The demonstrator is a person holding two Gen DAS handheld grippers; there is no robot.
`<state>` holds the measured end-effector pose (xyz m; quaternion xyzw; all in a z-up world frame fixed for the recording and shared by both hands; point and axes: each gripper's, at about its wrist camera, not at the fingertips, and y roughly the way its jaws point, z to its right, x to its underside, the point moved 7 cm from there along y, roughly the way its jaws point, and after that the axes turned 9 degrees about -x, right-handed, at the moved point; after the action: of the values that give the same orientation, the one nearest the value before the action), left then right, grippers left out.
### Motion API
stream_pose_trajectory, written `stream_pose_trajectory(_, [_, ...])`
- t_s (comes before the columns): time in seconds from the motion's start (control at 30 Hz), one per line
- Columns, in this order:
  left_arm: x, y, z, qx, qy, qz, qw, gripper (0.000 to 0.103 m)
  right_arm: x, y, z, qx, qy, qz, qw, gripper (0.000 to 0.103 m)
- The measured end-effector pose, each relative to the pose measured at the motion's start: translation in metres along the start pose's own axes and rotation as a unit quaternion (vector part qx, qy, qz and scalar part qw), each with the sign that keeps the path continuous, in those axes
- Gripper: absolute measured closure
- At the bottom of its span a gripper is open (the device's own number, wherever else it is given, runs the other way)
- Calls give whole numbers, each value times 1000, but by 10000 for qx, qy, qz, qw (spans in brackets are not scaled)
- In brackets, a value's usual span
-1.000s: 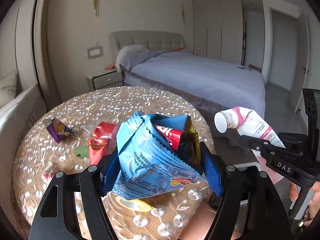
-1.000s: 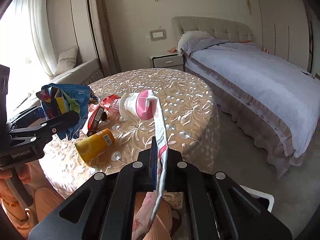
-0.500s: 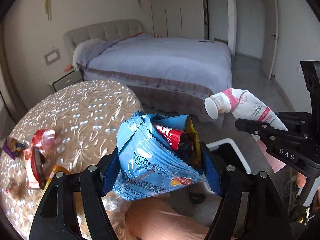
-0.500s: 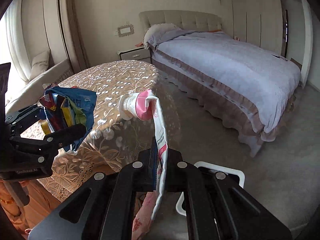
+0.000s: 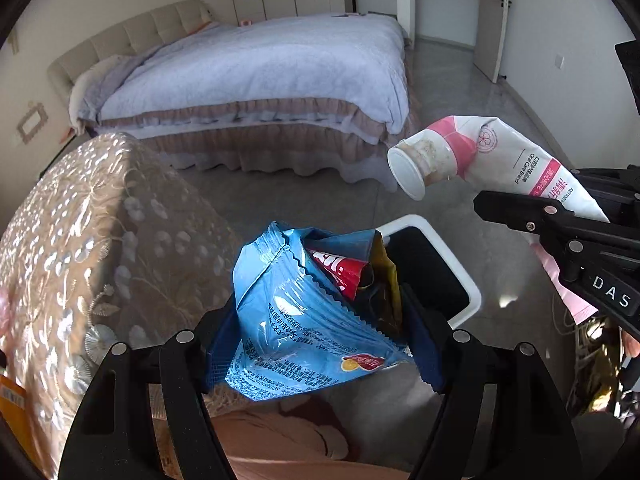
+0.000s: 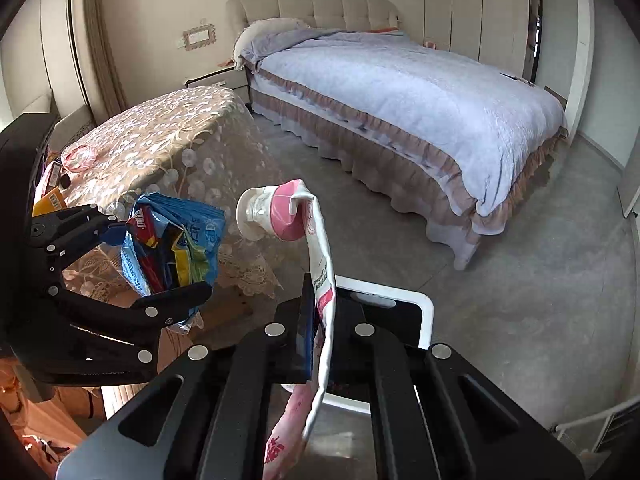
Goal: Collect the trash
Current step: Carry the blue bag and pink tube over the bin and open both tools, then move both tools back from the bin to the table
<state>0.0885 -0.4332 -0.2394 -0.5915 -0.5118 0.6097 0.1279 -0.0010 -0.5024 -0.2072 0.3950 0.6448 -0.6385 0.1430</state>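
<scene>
My left gripper [image 5: 320, 320] is shut on a bundle of snack wrappers [image 5: 304, 320]: a blue bag with red and yellow ones tucked inside. It also shows in the right wrist view [image 6: 172, 240]. My right gripper [image 6: 320, 304] is shut on a flattened pink and white toothpaste tube [image 6: 316, 248], also seen in the left wrist view [image 5: 480, 156]. Both are held above a white-rimmed trash bin [image 5: 440, 272] on the floor, whose rim shows in the right wrist view [image 6: 416, 304].
A round table with a lace cloth [image 6: 160, 128] stands to the left, with a yellow bottle [image 6: 50, 200] and a pink wrapper [image 6: 78, 156] on it. A bed [image 6: 400, 92] fills the far side. Grey floor [image 6: 540, 280] lies to the right.
Both grippers have swung right, away from the table, with their loads. The trash bin has come into view and now lies beneath them.
</scene>
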Motion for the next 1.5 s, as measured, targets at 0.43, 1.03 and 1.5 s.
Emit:
stream_pose_trajectory(0.43, [22, 106, 61, 582, 541, -1213, 9894, 31, 51, 78, 55, 242, 163, -1116, 9933, 97])
stream_pose_trajectory(1.03, [55, 172, 119, 960, 1466, -2107, 9617, 5, 106, 136, 119, 651, 338, -2175, 9733, 5])
stream_pose_trajectory(1.5, [44, 142, 102, 714, 1383, -1764, 9719, 5, 97, 110, 108, 708, 67, -1890, 9794, 5])
